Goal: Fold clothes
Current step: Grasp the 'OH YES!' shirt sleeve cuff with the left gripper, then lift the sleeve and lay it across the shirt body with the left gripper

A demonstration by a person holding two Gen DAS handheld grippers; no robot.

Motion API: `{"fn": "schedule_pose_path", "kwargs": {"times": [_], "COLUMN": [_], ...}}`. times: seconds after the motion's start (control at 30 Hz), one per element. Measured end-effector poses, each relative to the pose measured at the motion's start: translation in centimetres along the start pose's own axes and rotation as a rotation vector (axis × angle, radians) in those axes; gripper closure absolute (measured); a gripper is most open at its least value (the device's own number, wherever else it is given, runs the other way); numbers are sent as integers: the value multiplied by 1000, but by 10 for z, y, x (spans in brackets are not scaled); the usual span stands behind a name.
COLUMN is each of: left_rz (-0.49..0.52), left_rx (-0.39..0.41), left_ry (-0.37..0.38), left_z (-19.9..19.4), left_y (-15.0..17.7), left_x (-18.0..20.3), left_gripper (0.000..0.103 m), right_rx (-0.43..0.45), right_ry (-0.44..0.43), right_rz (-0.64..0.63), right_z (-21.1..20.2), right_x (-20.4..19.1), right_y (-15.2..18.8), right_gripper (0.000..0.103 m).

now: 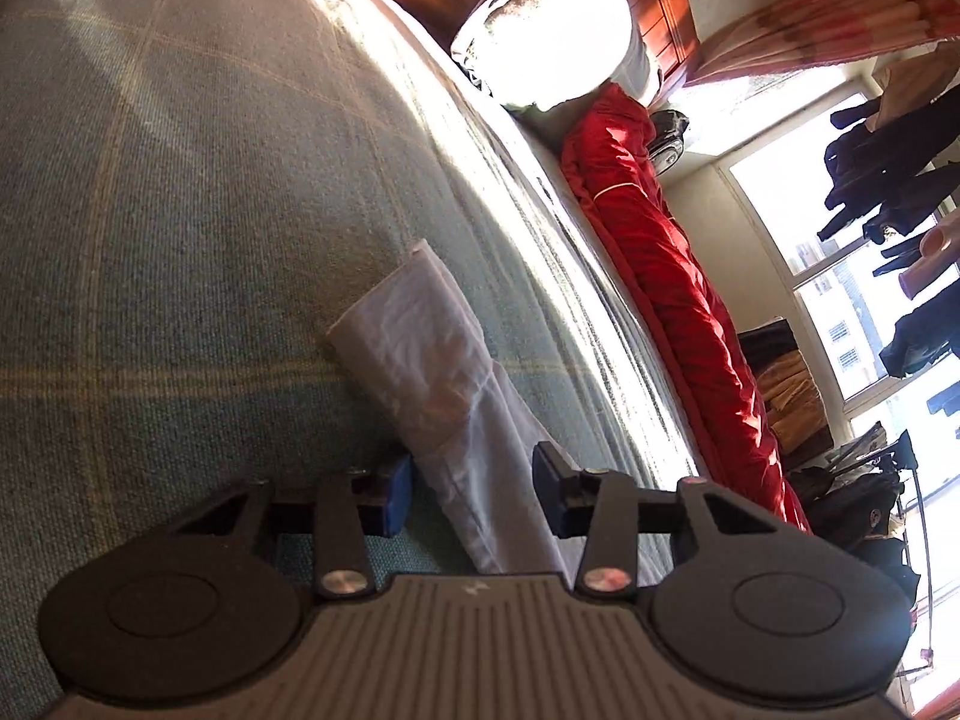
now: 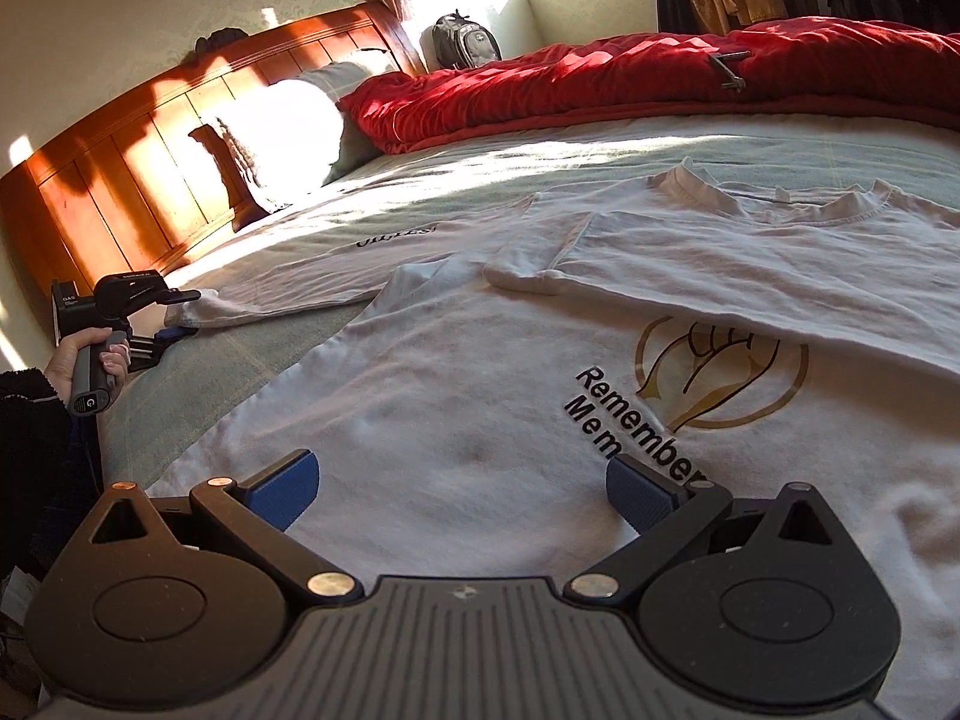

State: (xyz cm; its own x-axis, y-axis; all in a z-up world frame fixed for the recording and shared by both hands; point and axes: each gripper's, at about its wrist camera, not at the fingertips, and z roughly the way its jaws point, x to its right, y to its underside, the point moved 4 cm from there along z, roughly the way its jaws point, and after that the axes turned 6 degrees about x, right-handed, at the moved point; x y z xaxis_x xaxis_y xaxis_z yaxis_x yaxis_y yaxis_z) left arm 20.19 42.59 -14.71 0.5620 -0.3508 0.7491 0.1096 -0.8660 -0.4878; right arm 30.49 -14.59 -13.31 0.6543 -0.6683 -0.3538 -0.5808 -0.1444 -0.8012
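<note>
Fingers (image 1: 549, 477) of the left gripper (image 1: 474, 489) are straddling a white sleeve (image 1: 456, 420), unclosed; right gripper (image 2: 462, 489) is gaping wide over the shirt (image 2: 480, 390), risking bunching.

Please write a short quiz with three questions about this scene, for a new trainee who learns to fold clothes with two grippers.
1. True or false: the right gripper is shut on the white T-shirt.
2. What lies between the fingers of the left gripper? A) the red quilt B) a white sleeve C) the pillow
3. Fill in: the printed word on the T-shirt near the right gripper begins "Remem___".

Key: 1. False, it is open above the shirt. 2. B. 3. "ber".
</note>
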Motion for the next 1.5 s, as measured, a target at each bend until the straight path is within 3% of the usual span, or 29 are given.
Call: {"fn": "schedule_pose_path", "kwargs": {"times": [0.17,0.3,0.4,0.83,1.0,1.03,1.07,1.1,1.17,1.5], "left_rz": [-88,-91,-64,-133,-31,10,54,87,116,354], "left_rx": [31,-21,-17,125,96,87,80,70,54,-8], "left_ry": [25,95,129,45,-12,-47,-95,-130,-153,-122], "left_z": [1,-7,-6,11,18,18,19,20,19,-7], "left_y": [-6,12,14,5,6,7,9,10,10,24], "left_x": [-4,-2,6,-3,10,13,16,19,25,113], "left_gripper": [63,63,62,63,66,72,90,93,93,93], "right_rx": [-2,-4,-5,-8,-11,-12,-14,-15,-18,-24], "right_ry": [2,7,10,15,19,20,22,23,27,36], "right_rz": [-13,-29,-36,-51,-51,-54,-57,-62,-70,-98], "right_z": [1,2,2,2,0,0,0,0,0,-5], "right_x": [-1,-2,-2,-4,-5,-5,-5,-6,-7,-13], "right_y": [1,3,3,3,3,3,3,3,4,2], "right_gripper": [0,0,0,0,0,0,0,0,0,0]}}
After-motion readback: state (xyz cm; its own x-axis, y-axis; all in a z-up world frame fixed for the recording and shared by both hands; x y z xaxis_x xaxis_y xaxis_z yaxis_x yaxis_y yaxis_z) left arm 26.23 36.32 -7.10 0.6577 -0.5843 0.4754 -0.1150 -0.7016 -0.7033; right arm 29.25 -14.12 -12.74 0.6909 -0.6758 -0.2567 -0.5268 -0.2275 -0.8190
